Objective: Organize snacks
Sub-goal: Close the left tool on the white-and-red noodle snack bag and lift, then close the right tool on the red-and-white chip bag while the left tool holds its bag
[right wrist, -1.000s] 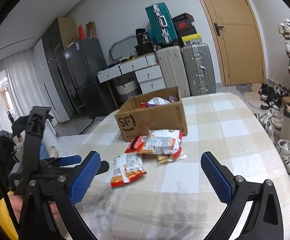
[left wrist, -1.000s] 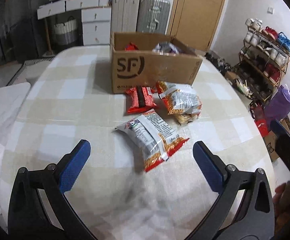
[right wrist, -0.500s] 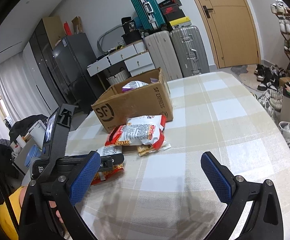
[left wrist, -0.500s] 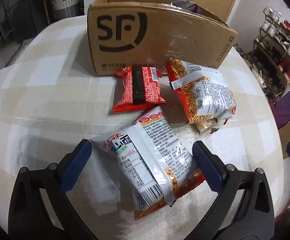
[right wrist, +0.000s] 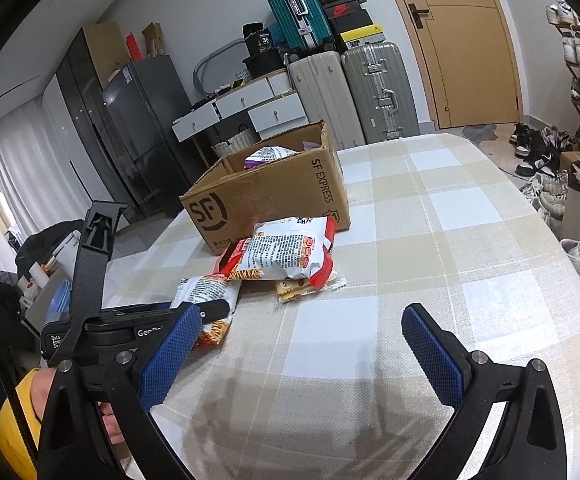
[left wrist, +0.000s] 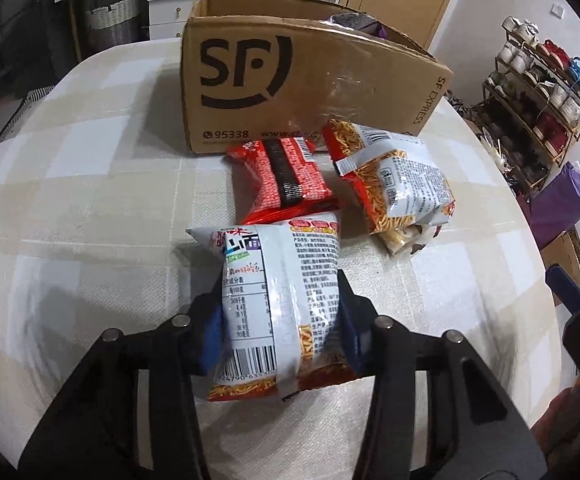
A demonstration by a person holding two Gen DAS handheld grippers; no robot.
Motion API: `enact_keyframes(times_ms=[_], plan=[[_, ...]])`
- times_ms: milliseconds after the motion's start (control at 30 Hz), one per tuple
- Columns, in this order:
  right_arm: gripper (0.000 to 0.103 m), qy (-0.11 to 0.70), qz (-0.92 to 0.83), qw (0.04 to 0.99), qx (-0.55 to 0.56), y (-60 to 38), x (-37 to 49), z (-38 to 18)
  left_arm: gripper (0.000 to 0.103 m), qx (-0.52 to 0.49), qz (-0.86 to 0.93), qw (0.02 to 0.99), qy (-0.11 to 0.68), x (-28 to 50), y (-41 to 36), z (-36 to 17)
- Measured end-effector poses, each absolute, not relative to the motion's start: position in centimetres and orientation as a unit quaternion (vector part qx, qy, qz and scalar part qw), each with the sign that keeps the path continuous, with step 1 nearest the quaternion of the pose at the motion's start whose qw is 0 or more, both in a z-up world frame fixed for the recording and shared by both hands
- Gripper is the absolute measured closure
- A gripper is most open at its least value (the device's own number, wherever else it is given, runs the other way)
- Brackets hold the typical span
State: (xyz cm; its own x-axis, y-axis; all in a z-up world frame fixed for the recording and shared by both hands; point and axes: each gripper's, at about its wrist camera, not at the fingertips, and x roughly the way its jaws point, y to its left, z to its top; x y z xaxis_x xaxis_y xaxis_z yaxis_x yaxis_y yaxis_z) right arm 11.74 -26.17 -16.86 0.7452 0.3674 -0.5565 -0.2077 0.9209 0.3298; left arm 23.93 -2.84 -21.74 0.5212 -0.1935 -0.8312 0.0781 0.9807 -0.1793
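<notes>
My left gripper (left wrist: 280, 326) is shut on a white and red noodle snack bag (left wrist: 280, 296) that rests on the checked table; the bag also shows in the right wrist view (right wrist: 206, 294). Beyond it lie a red snack pack (left wrist: 286, 176) and an orange and white noodle bag (left wrist: 394, 180) on top of a small clear cracker pack (left wrist: 402, 240). An open SF cardboard box (left wrist: 290, 80) stands behind them with snacks inside (right wrist: 268, 154). My right gripper (right wrist: 300, 354) is open and empty above the table, right of the left gripper.
The checked tablecloth (right wrist: 430, 240) covers a rounded table. A shoe rack (left wrist: 538, 92) and a purple bag (left wrist: 562, 196) stand off the right edge. Suitcases (right wrist: 370, 92), drawers and a fridge (right wrist: 142, 132) stand behind the table.
My left gripper moved forward and down over the nearest noodle bag and closed on it. My right gripper stayed open and shifted slightly closer to the table.
</notes>
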Motion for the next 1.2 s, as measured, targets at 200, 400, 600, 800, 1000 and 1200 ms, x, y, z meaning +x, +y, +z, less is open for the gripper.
enact_keyframes(times_ms=[200, 400, 600, 800, 1000, 1200], plan=[[0.001, 0.333, 0.148, 0.924, 0.116, -25.7, 12.4, -16.5, 0.060, -0.073, -0.083, 0.875, 0.471, 22.6, -1.6, -20.7], [0.001, 0.354, 0.168, 0.915, 0.097, -24.1, 15.9, -15.6, 0.059, -0.092, -0.087, 0.881, 0.456, 20.4, 0.6, -19.5], [0.001, 0.393, 0.187, 0.896, 0.088, -21.4, 21.9, -16.0, 0.059, -0.108, -0.082, 0.888, 0.439, 19.1, 2.9, -17.8], [0.001, 0.434, 0.169, 0.882, 0.067, -19.4, 26.2, -18.7, 0.059, -0.114, -0.077, 0.895, 0.423, 15.6, 6.9, -17.6], [0.024, 0.470, 0.167, 0.864, 0.065, -19.0, 28.1, -20.7, 0.059, -0.125, -0.073, 0.896, 0.419, 14.8, 8.2, -17.7], [0.036, 0.464, 0.169, 0.867, 0.069, -19.6, 27.1, -20.5, 0.059, -0.128, -0.071, 0.898, 0.414, 14.0, 8.3, -17.4]])
